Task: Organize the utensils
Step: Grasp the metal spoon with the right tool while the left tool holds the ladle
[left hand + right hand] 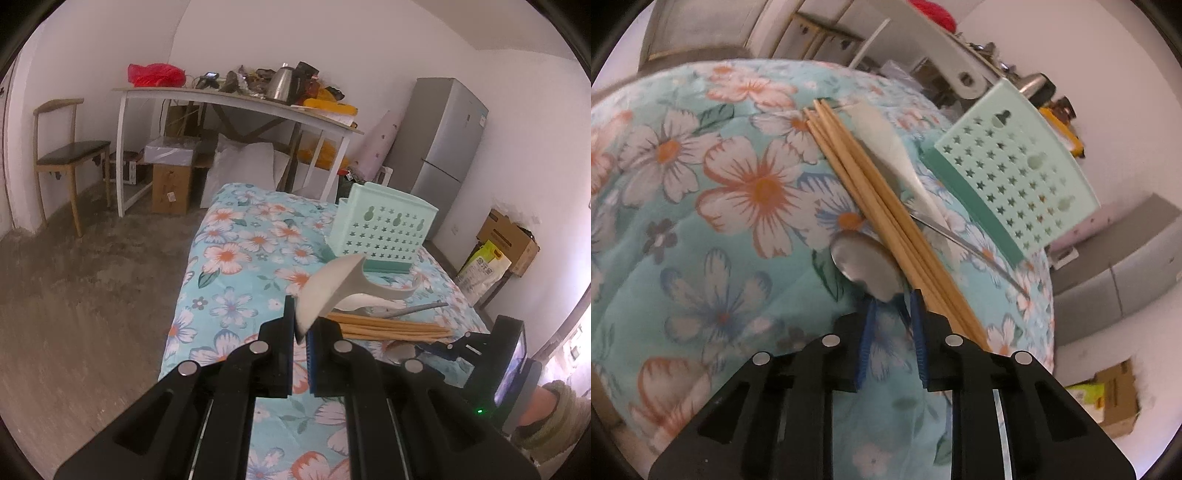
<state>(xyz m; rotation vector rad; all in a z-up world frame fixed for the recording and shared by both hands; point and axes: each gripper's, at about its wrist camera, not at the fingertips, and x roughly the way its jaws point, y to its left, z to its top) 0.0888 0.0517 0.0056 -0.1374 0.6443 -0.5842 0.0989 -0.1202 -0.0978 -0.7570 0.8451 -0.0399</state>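
My left hand-held gripper [301, 341] is clamped on the bowl end of a white plastic spoon [332, 286], whose handle sticks out ahead and to the right, lifted clear of the bed's floral quilt [236, 258]. Straight beyond its far end stands the mint-green utensil holder [384, 229], upright on the quilt, so that spoon's long axis already points roughly toward its destination.

The move I judge comes next belongs to my right hand-held gripper [894, 314]. Its jaws stand partly apart, and the rounded bowl of the metal spoon [866, 267] lies just ahead of the fingertips, touching or almost touching them; I can't tell whether the pads press on it. That spoon's handle runs away from me, up and to the right, passing under the bundle of wooden chopsticks [871, 206], which lie along nearly the same diagonal and cross just beside my right finger. A second white spoon [886, 140] lies beyond the chopsticks, parallel to them.

So the metal spoon is nearest my right hand, bowl first, with its length pointing toward the holder's base. Pulling it free probably means sliding it back from under the chopsticks without dragging them.
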